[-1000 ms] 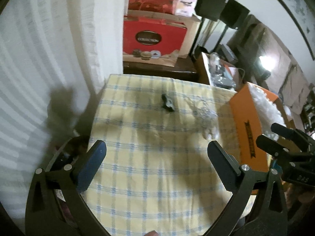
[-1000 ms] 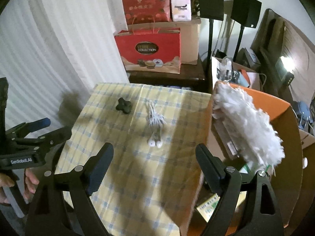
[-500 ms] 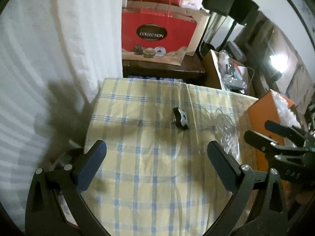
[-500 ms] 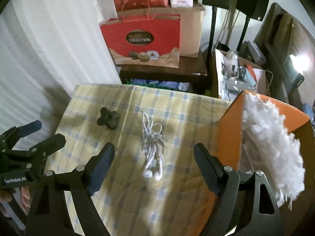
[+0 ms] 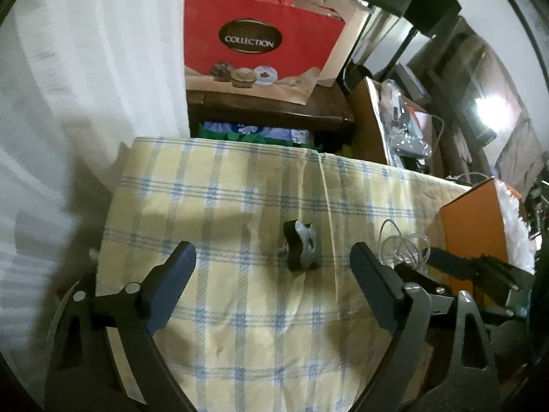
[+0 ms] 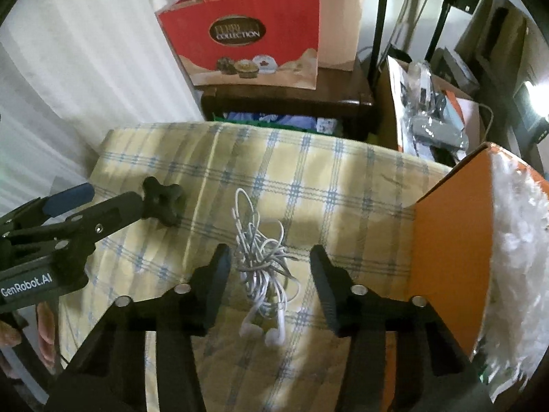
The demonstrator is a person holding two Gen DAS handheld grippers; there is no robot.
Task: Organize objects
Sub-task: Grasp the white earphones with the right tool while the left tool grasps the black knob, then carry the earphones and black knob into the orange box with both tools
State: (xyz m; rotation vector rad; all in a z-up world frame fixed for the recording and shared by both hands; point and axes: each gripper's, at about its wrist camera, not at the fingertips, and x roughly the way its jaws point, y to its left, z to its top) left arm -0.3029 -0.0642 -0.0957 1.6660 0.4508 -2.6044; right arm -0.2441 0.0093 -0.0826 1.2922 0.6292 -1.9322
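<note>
Tangled white earphones lying flat, dark cross-shaped knob nearby

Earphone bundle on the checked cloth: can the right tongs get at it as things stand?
Probably yes. The right tongs are closing with the tangled white earphones between their fingers, pads not yet pressing. Nothing lies across them; the orange box and the black knob sit off to either side.

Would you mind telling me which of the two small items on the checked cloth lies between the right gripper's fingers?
The tangled white earphones: the right gripper is closing around them, pads not yet touching. The black knob lies apart, by the left gripper.
</note>
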